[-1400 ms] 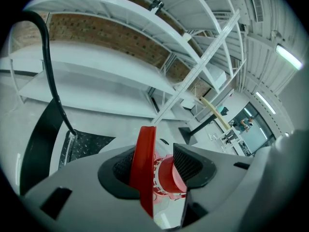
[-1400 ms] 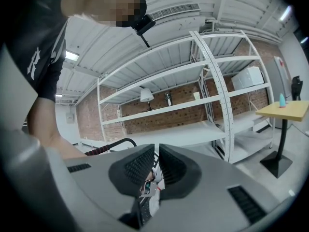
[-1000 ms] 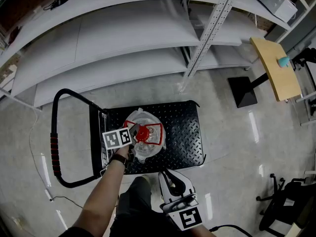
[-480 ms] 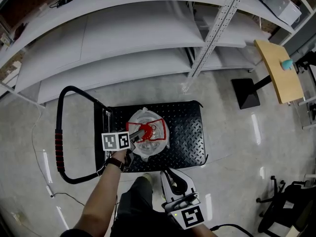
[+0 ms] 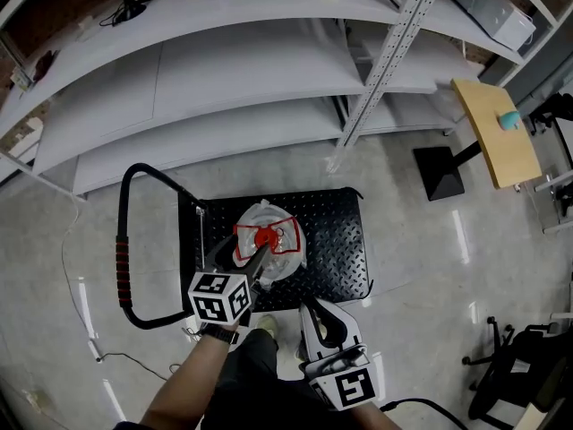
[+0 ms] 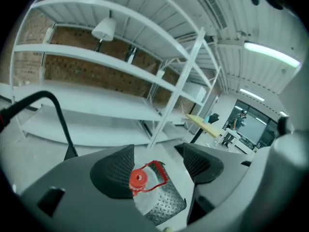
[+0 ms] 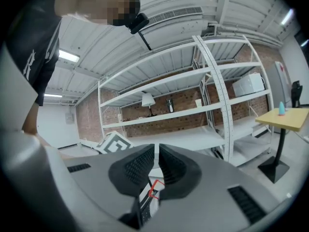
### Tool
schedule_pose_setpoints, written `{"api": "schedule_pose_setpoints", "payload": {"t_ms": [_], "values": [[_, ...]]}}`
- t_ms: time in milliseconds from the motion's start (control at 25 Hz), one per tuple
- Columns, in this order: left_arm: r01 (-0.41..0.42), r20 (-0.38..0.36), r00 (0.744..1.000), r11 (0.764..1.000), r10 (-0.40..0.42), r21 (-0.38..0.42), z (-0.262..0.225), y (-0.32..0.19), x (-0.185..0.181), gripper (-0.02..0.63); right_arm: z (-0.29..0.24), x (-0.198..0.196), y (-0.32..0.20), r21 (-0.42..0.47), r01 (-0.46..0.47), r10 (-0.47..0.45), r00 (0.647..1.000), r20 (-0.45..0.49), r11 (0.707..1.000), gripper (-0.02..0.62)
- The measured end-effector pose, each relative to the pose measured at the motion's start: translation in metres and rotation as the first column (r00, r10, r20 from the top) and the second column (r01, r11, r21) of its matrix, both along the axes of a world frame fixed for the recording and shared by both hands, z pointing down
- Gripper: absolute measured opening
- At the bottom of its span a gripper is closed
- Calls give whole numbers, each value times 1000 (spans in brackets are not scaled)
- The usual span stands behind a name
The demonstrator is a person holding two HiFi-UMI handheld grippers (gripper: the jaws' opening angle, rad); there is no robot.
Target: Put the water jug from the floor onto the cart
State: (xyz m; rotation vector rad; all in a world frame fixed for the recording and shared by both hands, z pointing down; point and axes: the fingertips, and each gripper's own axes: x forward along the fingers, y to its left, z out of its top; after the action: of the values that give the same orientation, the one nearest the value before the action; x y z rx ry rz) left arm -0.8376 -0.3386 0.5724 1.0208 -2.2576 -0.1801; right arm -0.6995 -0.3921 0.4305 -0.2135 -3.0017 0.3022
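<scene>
The clear water jug [image 5: 279, 251] with a red cap and red handle stands upright on the black cart deck [image 5: 336, 240]. My left gripper [image 5: 243, 260] hangs above and in front of the jug, apart from it. Its jaws stand wide and are closing, with nothing between the pads. In the left gripper view the jug [image 6: 153, 193] shows below, in the gap of the left gripper [image 6: 157, 170]. My right gripper [image 5: 319, 319] is near my body, in front of the cart, jaws shut and empty. In its own view the right gripper [image 7: 156, 166] points level at the shelves.
The cart's push handle [image 5: 124, 271] loops out at the left. White shelving [image 5: 224, 70] with a perforated post [image 5: 380, 65] stands behind the cart. A wooden stand table [image 5: 497, 128] on a black base [image 5: 439, 170] is at the right. A chair [image 5: 524, 365] is at the lower right.
My left gripper let go of the jug's red handle, opened and rose back toward me. The jug stays on the cart. The right gripper rose a little.
</scene>
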Motion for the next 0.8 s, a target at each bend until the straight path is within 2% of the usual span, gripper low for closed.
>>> {"api": "schedule_pose_setpoints", "payload": {"t_ms": [120,240,320,480,640,800], "values": [[-96,138,986,994,89,44,-96,-5,48,282,-59,8,3,24,-22,22,999,30,999,25],[-189,287,944,979,161,71,-187,0,102,114,-112,31,1,44,-58,56,998,40,997,25],[-249,359,911,964,202,91,-229,1,132,5,-137,52,-2,64,-82,78,995,59,995,25],[-311,394,887,942,240,128,-266,4,174,5,-155,93,6,67,-117,114,992,46,991,15],[-330,422,872,935,249,131,-287,12,227,4,-177,145,30,109,-80,73,995,62,991,3],[-338,441,861,933,252,128,-293,24,297,4,-182,210,47,125,-55,45,996,83,991,2]]}}
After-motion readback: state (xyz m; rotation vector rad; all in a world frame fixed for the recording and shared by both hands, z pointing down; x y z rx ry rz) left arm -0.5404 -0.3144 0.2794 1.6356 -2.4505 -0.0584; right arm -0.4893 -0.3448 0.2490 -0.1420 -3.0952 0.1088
